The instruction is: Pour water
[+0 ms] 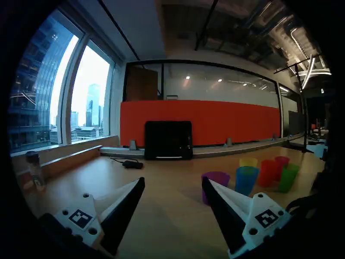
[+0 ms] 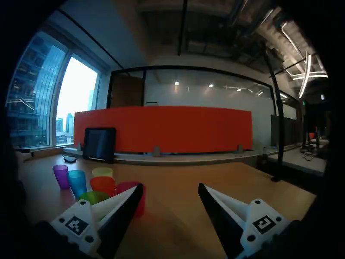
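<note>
Dim room; blown-out daylight glares through the left window (image 1: 90, 95), ceiling strip lights (image 1: 308, 71) glow far right, edges bend strongly.

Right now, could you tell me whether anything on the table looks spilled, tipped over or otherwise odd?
Nothing stands out. The coloured cups stand upright in a cluster, the table around them looks dry, and the bottle by the window stands upright. The left gripper and right gripper are open and empty.
</note>
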Motion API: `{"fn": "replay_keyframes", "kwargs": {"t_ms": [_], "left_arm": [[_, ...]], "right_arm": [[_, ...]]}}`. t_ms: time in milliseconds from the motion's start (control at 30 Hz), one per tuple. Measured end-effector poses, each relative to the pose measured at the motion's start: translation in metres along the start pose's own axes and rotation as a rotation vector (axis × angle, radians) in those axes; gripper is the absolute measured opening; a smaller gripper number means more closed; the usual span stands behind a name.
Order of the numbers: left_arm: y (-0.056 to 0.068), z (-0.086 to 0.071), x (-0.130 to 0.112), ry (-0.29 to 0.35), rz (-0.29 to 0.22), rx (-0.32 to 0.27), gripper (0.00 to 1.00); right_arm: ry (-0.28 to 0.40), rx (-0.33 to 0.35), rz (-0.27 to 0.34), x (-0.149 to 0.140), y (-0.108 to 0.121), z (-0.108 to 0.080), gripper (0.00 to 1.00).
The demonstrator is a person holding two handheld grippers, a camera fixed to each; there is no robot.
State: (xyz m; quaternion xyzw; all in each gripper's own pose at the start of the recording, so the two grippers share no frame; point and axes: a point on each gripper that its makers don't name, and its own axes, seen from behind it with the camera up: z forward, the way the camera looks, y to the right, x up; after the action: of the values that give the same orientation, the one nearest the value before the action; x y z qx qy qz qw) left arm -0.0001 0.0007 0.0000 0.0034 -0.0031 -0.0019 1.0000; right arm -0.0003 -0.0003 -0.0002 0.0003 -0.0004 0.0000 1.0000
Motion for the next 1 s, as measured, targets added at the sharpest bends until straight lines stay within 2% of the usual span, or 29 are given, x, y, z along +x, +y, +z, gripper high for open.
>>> {"fn": "replay_keyframes", "kwargs": {"t_ms": [200,367,467,767,1000], "left_arm": [[-0.003,0.001,-0.002,-0.027,-0.015,0.013,0.98],[-0.003,0.001,0.014,-0.026,0.0,0.003,0.98],[-0.003,0.002,0.028,-0.024,0.014,-0.003,0.98],[0.0,0.01,0.086,-0.003,0.056,-0.027,0.98],[0.015,0.017,0.131,-0.014,0.017,-0.081,0.99]], "right_arm": [[-0.022,0.008,-0.017,-0.003,-0.002,0.001,0.99],[-0.042,0.034,-0.064,0.005,-0.009,0.0,0.99],[-0.057,0.05,-0.07,0.017,-0.011,-0.001,0.99],[-0.079,0.084,-0.015,0.07,-0.009,0.004,0.99],[-0.051,0.117,0.013,0.126,-0.009,0.008,0.99]]}}
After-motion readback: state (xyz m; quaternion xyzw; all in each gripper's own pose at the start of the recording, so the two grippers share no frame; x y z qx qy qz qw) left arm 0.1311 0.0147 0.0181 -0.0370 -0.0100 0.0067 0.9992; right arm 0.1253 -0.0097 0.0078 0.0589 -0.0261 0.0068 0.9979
